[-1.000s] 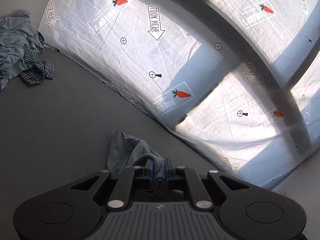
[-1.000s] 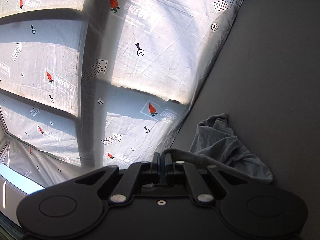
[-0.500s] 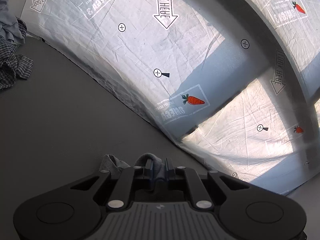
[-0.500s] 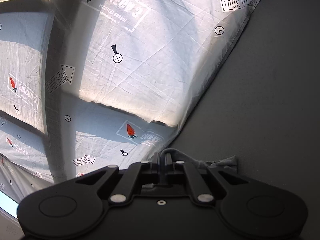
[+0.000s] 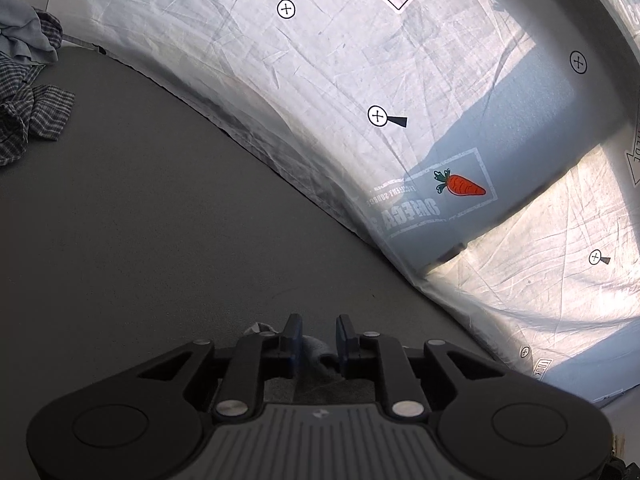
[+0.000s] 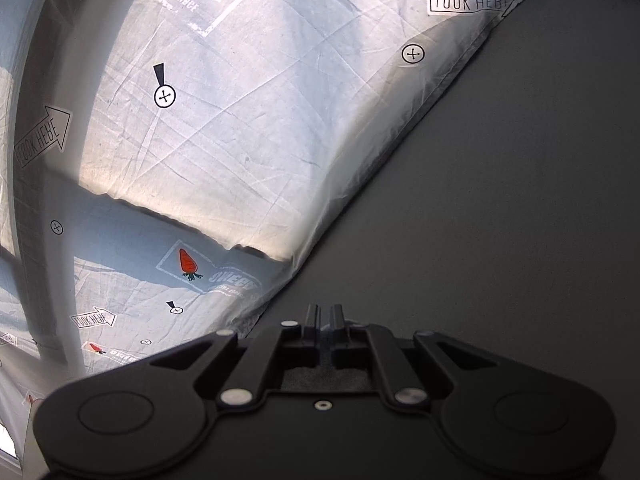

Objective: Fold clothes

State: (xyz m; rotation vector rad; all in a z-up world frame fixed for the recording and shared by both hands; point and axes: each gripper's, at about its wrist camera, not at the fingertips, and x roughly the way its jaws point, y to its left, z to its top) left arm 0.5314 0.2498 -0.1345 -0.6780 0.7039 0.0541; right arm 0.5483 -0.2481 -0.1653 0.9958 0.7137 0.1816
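Meanwhile, left hand-held gripper [image 5: 317, 334] jaws opening around grey knit garment [image 5: 316, 350]; right hand-held gripper [image 6: 325, 316] closed on a pale bit of cloth, over dark grey surface [image 5: 160, 240].

A grey table top [image 5: 168, 216] carried a heap of crumpled clothes [image 5: 28, 80] at its far corner, bordered by a printed white sheet [image 5: 360, 80].

Your tongs [image 5: 317, 334] are matt black plastic with shiny metal pivots; the desk [image 5: 140, 240] looks matt grey and finely grained, the printed sheet [image 5: 360, 80] thin creased cloth.
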